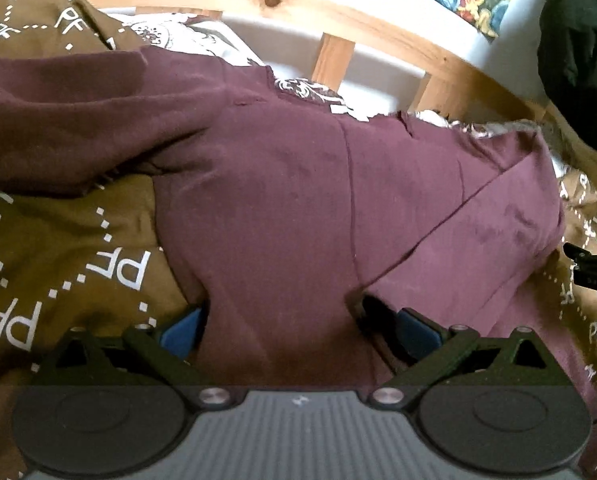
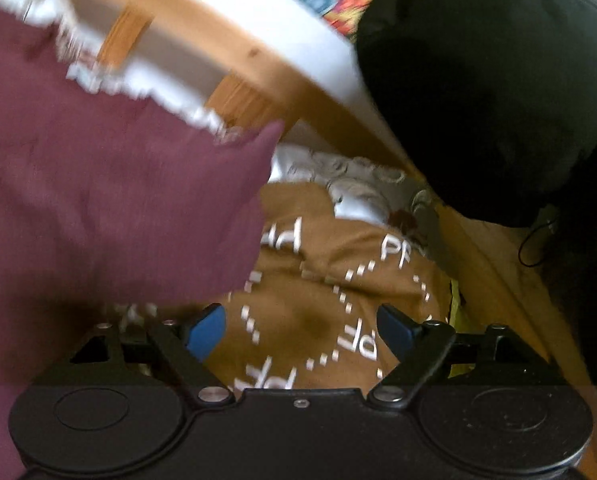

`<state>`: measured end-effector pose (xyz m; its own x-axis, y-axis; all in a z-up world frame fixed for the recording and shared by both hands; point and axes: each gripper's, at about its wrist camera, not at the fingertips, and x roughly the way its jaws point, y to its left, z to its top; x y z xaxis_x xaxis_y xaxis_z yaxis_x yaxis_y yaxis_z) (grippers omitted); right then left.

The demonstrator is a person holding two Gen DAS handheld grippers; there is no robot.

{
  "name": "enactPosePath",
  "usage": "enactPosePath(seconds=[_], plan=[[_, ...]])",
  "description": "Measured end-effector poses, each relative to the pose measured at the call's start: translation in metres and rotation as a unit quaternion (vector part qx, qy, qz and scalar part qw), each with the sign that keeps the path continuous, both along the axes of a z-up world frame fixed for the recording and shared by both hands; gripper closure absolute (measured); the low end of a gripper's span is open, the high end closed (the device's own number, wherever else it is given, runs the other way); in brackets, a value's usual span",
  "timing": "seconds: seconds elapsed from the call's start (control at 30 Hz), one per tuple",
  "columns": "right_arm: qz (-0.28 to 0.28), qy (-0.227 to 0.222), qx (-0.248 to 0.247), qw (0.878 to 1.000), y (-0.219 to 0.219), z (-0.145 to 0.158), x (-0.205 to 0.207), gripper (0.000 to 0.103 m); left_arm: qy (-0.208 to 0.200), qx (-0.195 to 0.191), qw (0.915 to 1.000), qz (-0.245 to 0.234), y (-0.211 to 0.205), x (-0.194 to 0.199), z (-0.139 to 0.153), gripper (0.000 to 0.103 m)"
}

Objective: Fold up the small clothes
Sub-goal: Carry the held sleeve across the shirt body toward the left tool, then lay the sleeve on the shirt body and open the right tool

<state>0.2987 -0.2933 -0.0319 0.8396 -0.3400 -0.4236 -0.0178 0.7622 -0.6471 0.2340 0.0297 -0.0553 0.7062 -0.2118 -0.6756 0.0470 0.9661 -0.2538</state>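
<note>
Maroon garment [image 1: 298,200], soft, light and limp, spread on the brown printed bedcover [image 1: 58,248] near the wooden headboard [image 1: 378,28]; left gripper [image 1: 294,320] straddles its near hem, grip uncertain; right gripper [image 2: 302,326] wide open, empty; best pinched at hem corners.

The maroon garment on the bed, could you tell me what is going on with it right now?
A person with a gripper in each hand is folding it. The maroon garment lies on a brown printed blanket, one side already folded over. The left gripper has the garment's near edge bunched between its blue pads. The right gripper stands open and empty over the blanket, beside the garment's right edge. A wooden bed frame runs behind.
</note>
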Motion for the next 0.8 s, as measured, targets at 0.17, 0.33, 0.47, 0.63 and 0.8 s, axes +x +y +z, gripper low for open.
enactPosePath(seconds=[0.17, 0.33, 0.47, 0.63, 0.8], plan=[[0.018, 0.012, -0.049, 0.999, 0.012, -0.020, 0.004, 0.020, -0.007, 0.018, 0.9998, -0.010, -0.008, -0.005, -0.003, 0.001], [0.053, 0.001, -0.086, 0.995, 0.032, -0.028, 0.013, 0.028, -0.061, -0.058, 0.9962, -0.024, -0.001, -0.019, 0.008, 0.000], [0.069, 0.001, -0.114, 0.991, 0.043, -0.033, 0.015, 0.062, -0.050, -0.020, 0.9979, -0.037, -0.012, -0.014, 0.006, 0.000], [0.063, -0.012, -0.083, 0.994, 0.043, -0.022, 0.010, 0.091, -0.012, 0.049, 0.9975, -0.050, -0.024, -0.006, -0.006, 0.000], [0.029, 0.010, -0.011, 0.999, 0.034, -0.014, 0.014, 0.091, -0.014, 0.065, 0.9962, -0.056, -0.027, -0.008, -0.006, 0.000]])
